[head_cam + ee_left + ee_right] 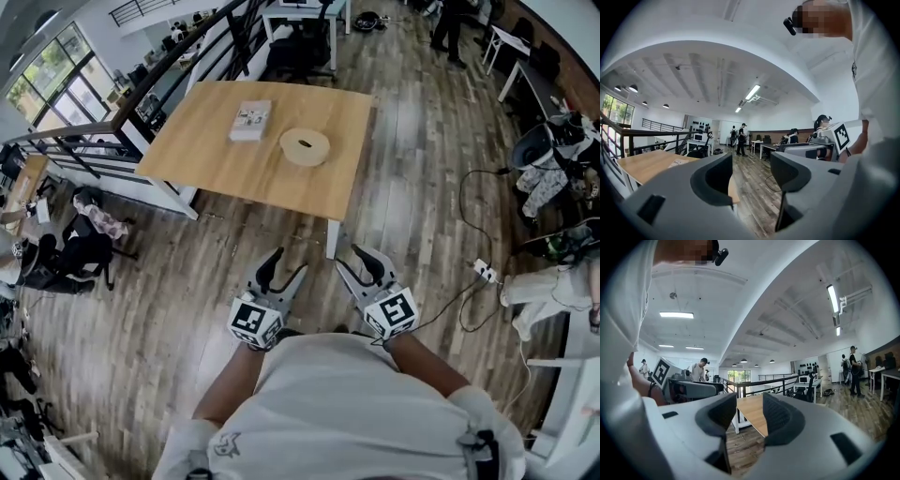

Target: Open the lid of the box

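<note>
On a light wooden table (206, 141) ahead of me lie a flat white rectangular box (250, 120) and, to its right, a round beige box (305, 147) with a slot in its top. Both grippers hang over the wooden floor short of the table, well away from the boxes. My left gripper (286, 264) is open with nothing between its jaws, and so is my right gripper (354, 261). In the left gripper view the open jaws of the left gripper (751, 176) frame the table's near corner, with the white box (677, 163) small at the left. The right gripper (750, 416) looks along the table edge (752, 411).
A black office chair (300, 47) stands beyond the table. A metal railing (141, 89) runs along the table's left side. A power strip with cables (483, 272) lies on the floor to the right. Bags (80, 248) sit at the left. People stand and sit at desks (740, 140) further off.
</note>
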